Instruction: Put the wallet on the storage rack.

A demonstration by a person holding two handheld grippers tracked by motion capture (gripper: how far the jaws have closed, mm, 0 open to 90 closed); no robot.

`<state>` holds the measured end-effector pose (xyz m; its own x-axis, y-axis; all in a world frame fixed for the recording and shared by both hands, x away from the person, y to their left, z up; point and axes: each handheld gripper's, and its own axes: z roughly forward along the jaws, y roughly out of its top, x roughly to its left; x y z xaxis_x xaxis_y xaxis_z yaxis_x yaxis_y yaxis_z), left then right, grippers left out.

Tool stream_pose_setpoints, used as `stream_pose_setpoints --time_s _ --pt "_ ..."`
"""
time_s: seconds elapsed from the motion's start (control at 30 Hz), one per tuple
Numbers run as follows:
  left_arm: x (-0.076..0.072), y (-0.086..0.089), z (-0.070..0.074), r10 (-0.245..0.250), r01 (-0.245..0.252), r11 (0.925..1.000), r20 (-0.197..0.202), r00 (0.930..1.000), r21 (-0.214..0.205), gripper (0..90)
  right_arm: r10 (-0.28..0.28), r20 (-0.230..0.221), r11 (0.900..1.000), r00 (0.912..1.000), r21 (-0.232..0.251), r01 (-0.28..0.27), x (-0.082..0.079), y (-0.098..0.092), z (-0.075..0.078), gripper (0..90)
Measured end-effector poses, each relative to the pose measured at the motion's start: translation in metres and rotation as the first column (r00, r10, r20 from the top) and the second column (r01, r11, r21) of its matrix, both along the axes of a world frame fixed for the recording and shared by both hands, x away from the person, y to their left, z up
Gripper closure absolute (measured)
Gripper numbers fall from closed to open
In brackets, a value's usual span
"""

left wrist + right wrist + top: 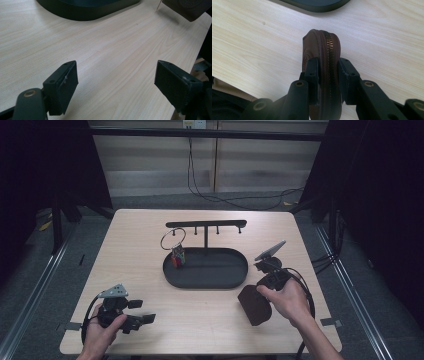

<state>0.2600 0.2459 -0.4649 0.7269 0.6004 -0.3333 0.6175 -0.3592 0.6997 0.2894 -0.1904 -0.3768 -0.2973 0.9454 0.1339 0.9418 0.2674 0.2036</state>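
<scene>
A brown zippered pouch (pixel 322 53) is clamped between the jaws of my right gripper (pixel 327 75), zipper edge facing up, above the wooden table. From the high view the pouch (pixel 254 304) hangs at the front right, just in front of the black oval tray (pixel 225 279). My left gripper (pixel 142 312) rests at the front left, held by a hand. Its jaws stand wide apart with bare table between them (pixel 116 82). A corner of the pouch (pixel 186 8) shows at the top right of the left gripper view.
A black stand with a crossbar (pixel 206 224) rises from the tray's back. A metal ring with a colourful keychain (pixel 176 253) hangs from a peg at its left. The table (pixel 140 250) ends close behind both hands. Cables (pixel 210 195) lie on the floor beyond.
</scene>
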Motion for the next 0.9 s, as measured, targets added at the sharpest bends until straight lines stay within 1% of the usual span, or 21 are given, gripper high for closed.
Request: stream_pose_setpoints --time_s 0.1,0.3,0.5,0.57,0.6,0.67,0.7,0.77,0.83,0.9 --pt "0.000 0.000 0.000 0.005 -0.005 1.0000 0.001 1.0000 -0.003 18.7 0.004 -0.004 0.9997 1.0000 -0.023 -0.004 0.001 0.000 0.004 70.9" --pt "0.000 0.000 0.000 0.008 -0.008 1.0000 0.003 1.0000 -0.006 18.5 -0.002 -0.001 0.9993 1.0000 -0.038 0.002 0.004 0.000 0.013 70.8" --pt "0.000 0.001 0.000 0.009 -0.009 1.0000 0.003 1.0000 -0.004 18.4 -0.006 0.005 0.9989 1.0000 -0.047 0.006 0.009 0.004 0.020 70.8" --pt "0.000 0.001 0.000 0.011 -0.011 0.9999 -0.006 0.9999 0.002 18.4 -0.002 0.006 0.9986 1.0000 -0.053 0.002 0.011 0.006 0.023 70.7" --pt "0.001 0.001 -0.001 0.018 -0.018 0.9998 -0.006 0.9998 0.010 18.4 0.004 0.008 0.9986 1.0000 -0.053 -0.003 0.012 0.007 0.024 70.7" --pt "0.001 0.002 -0.001 0.023 -0.023 0.9997 -0.009 0.9997 0.007 18.4 0.008 0.011 0.9982 0.9999 -0.060 -0.007 0.014 0.010 0.026 70.7" --pt "0.000 0.002 -0.001 0.025 -0.025 0.9997 -0.009 0.9997 0.002 18.4 0.008 0.010 0.9983 0.9999 -0.058 -0.008 0.015 0.011 0.027 70.7" --pt "0.000 0.001 0.000 0.020 -0.020 0.9998 -0.004 0.9998 0.004 18.1 0.008 0.008 0.9984 0.9999 -0.057 -0.008 0.018 0.012 0.027 70.6" --pt "-0.001 0.001 0.000 0.013 -0.013 0.9999 -0.008 0.9999 0.005 17.9 -0.001 0.008 0.9983 1.0000 -0.059 0.001 0.021 0.013 0.028 70.5" --pt "0.000 0.001 0.000 0.016 -0.016 0.9999 -0.005 0.9999 0.004 18.0 -0.003 0.008 0.9986 1.0000 -0.053 0.003 0.023 0.015 0.027 70.5"
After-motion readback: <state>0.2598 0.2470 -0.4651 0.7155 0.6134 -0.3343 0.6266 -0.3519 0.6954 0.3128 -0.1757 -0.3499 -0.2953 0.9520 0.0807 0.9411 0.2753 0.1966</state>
